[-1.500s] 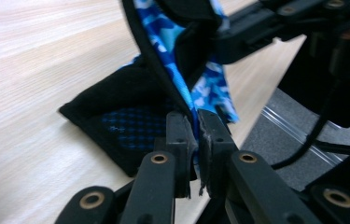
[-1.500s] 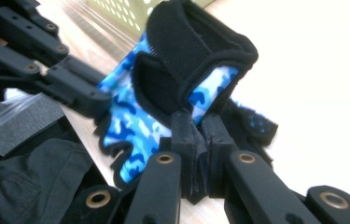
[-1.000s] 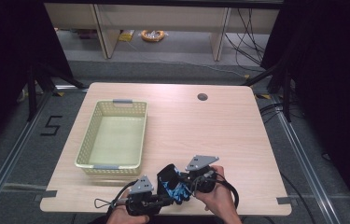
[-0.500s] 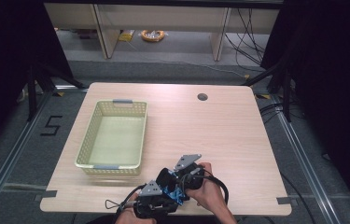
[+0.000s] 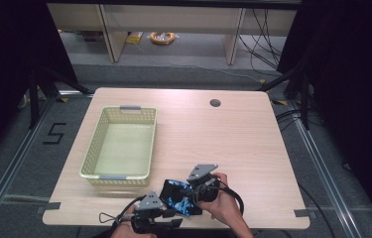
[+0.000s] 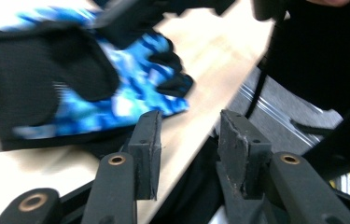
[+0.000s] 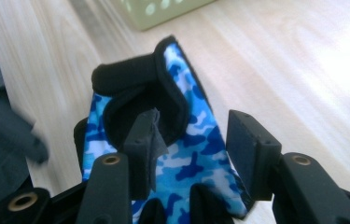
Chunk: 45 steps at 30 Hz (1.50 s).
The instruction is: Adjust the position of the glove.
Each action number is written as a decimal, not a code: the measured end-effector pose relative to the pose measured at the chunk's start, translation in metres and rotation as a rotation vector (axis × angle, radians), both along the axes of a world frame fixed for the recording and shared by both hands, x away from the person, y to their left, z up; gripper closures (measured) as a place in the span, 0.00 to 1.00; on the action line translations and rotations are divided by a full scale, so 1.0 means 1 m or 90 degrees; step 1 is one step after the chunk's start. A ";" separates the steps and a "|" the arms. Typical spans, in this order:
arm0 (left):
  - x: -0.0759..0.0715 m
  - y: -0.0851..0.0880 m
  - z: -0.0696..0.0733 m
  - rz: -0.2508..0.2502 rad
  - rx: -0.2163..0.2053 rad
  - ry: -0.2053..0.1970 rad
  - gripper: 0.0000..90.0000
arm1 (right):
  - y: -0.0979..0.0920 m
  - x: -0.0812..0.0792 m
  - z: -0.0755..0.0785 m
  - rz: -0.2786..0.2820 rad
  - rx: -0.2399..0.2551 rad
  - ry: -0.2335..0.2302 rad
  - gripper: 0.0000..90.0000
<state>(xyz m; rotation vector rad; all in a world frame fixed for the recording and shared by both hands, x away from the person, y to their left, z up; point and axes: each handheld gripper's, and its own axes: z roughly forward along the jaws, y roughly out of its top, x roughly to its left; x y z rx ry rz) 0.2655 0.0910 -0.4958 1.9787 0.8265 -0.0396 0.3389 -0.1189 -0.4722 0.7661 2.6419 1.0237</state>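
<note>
1. The left gripper (image 5: 166, 214), at the bottom centre of the high view, has just been opening; its jaws stand apart with nothing between them.
2. The right gripper (image 7: 193, 135) has also just been opening, its jaws loosely straddling the blue camouflage glove (image 5: 178, 196).
3. The glove lies on the wooden worktop (image 5: 233, 144), near its lower edge.
4. A pale basket (image 5: 124, 110) sits left of centre.
5. Grey floor (image 5: 193, 54) stretches across the top.

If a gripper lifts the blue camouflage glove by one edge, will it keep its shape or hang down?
The glove is probably floppy: its black cuff folds over on itself, so it would likely hang down. It looks like thin fabric, so probably light. It lies flat on the table, so it should slide rather than roll.
</note>
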 end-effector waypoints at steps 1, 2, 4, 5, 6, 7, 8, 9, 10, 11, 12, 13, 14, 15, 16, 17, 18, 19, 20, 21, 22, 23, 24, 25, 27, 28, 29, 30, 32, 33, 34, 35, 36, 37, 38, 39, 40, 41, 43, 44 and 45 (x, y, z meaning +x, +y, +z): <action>0.002 0.004 0.002 0.011 0.005 -0.001 0.65 | -0.002 -0.002 0.002 -0.009 0.005 0.007 0.61; 0.006 0.009 0.003 0.021 0.009 -0.022 0.64 | -0.006 -0.004 0.004 -0.023 0.012 0.007 0.61; 0.011 0.016 0.004 0.049 0.019 -0.042 0.63 | -0.014 -0.005 0.008 -0.021 0.007 0.007 0.61; 0.013 0.019 0.004 0.054 0.021 -0.056 0.62 | -0.019 -0.008 0.009 -0.043 0.011 0.018 0.60; 0.017 0.024 0.005 0.062 0.036 -0.064 0.61 | -0.022 -0.009 0.008 -0.041 0.015 0.011 0.60; 0.019 0.025 0.005 0.076 0.027 -0.066 0.60 | -0.027 -0.011 0.007 -0.064 0.021 0.011 0.60; 0.023 0.029 0.005 0.083 0.034 -0.066 0.59 | -0.031 -0.011 0.009 -0.073 0.013 0.023 0.60; 0.024 0.030 0.004 0.087 0.036 -0.068 0.57 | -0.035 -0.011 0.006 -0.082 0.023 0.021 0.60; 0.026 0.033 0.003 0.091 0.049 -0.069 0.56 | -0.037 -0.012 0.006 -0.085 0.019 0.035 0.60; 0.028 0.033 0.002 0.087 0.050 -0.063 0.55 | -0.039 -0.012 0.002 -0.086 0.024 0.035 0.59; 0.029 0.032 0.000 0.093 0.048 -0.064 0.54 | -0.040 -0.013 -0.002 -0.088 0.029 0.034 0.59; 0.029 0.031 0.000 0.085 0.054 -0.058 0.53 | -0.040 -0.015 -0.004 -0.090 0.025 0.041 0.59; 0.030 0.031 -0.001 0.080 0.058 -0.058 0.52 | -0.039 -0.016 -0.007 -0.088 0.027 0.046 0.59; 0.030 0.028 -0.002 0.081 0.058 -0.047 0.50 | -0.038 -0.018 -0.009 -0.089 0.025 0.057 0.59; 0.031 0.026 -0.004 0.080 0.060 -0.055 0.49 | -0.037 -0.020 -0.009 -0.099 0.022 0.079 0.59; 0.032 0.026 -0.004 0.068 0.076 -0.054 0.47 | -0.035 -0.021 -0.011 -0.092 0.016 0.074 0.59; 0.033 0.024 -0.005 0.066 0.080 -0.059 0.45 | -0.032 -0.023 -0.015 -0.092 0.009 0.094 0.60; 0.033 0.022 -0.006 0.068 0.077 -0.055 0.45 | -0.032 -0.023 -0.015 -0.092 0.009 0.094 0.60; 0.036 0.021 -0.007 0.052 0.099 -0.064 0.45 | -0.030 -0.023 -0.016 -0.101 0.019 0.096 0.63; 0.036 0.019 -0.008 0.055 0.095 -0.051 0.45 | -0.028 -0.023 -0.018 -0.095 0.015 0.094 0.69; 0.037 0.016 -0.010 0.055 0.098 -0.065 0.46 | -0.027 -0.021 -0.019 -0.081 0.001 0.087 0.77; 0.038 0.015 -0.011 0.052 0.106 -0.067 0.48 | -0.026 -0.022 -0.019 -0.080 -0.013 0.092 0.87; 0.038 0.015 -0.011 0.041 0.111 -0.081 0.54 | -0.026 -0.022 -0.020 -0.073 -0.025 0.078 0.91; 0.039 0.015 -0.011 0.037 0.113 -0.091 0.66 | -0.026 -0.022 -0.019 -0.071 -0.015 0.085 0.96; 0.038 0.014 -0.009 0.033 0.120 -0.110 0.74 | -0.027 -0.022 -0.018 -0.056 -0.018 0.072 0.97; 0.037 0.014 -0.006 0.030 0.132 -0.116 0.77 | -0.027 -0.023 -0.015 -0.060 -0.020 0.078 0.97; 0.036 0.013 -0.006 0.038 0.135 -0.109 0.83 | -0.026 -0.023 -0.016 -0.050 -0.010 0.058 0.97; 0.036 0.013 -0.005 0.028 0.130 -0.109 0.88 | -0.027 -0.024 -0.013 -0.049 -0.013 0.069 0.97; 0.035 0.014 -0.001 0.030 0.119 -0.104 0.92 | -0.028 -0.022 -0.012 -0.035 0.001 0.057 0.97; 0.034 0.015 0.001 0.035 0.114 -0.098 0.93 | -0.031 -0.022 -0.007 -0.040 0.021 0.061 0.97; 0.033 0.015 0.003 0.039 0.093 -0.095 0.93 | -0.032 -0.024 -0.004 -0.052 0.032 0.062 0.97; 0.033 0.016 0.007 0.031 0.086 -0.097 0.93 | -0.034 -0.025 0.000 -0.061 0.035 0.063 0.97; 0.033 0.016 0.007 0.031 0.086 -0.097 0.93 | -0.034 -0.025 0.000 -0.061 0.035 0.063 0.97; 0.030 0.017 0.012 0.032 0.051 -0.077 0.94 | -0.040 -0.026 0.008 -0.054 0.047 0.058 0.97; 0.028 0.018 0.015 0.031 0.035 -0.066 0.94 | -0.042 -0.025 0.011 -0.047 0.047 0.053 0.97; 0.025 0.017 0.016 0.036 0.021 -0.058 0.94 | -0.044 -0.026 0.013 -0.054 0.049 0.047 0.97; 0.024 0.017 0.018 0.021 0.023 -0.053 0.94 | -0.046 -0.026 0.016 -0.046 0.039 0.048 0.97; 0.022 0.015 0.017 0.017 0.013 -0.045 0.93 | -0.047 -0.026 0.017 -0.050 0.042 0.044 0.97; 0.019 0.012 0.016 0.016 0.009 -0.045 0.93 | -0.049 -0.027 0.019 -0.043 0.026 0.048 0.97; 0.013 0.005 0.012 0.017 -0.007 -0.020 0.93 | -0.051 -0.027 0.019 -0.035 0.017 0.040 0.97; 0.013 0.005 0.012 0.017 -0.007 -0.020 0.93 | -0.051 -0.027 0.018 -0.036 0.013 0.040 0.97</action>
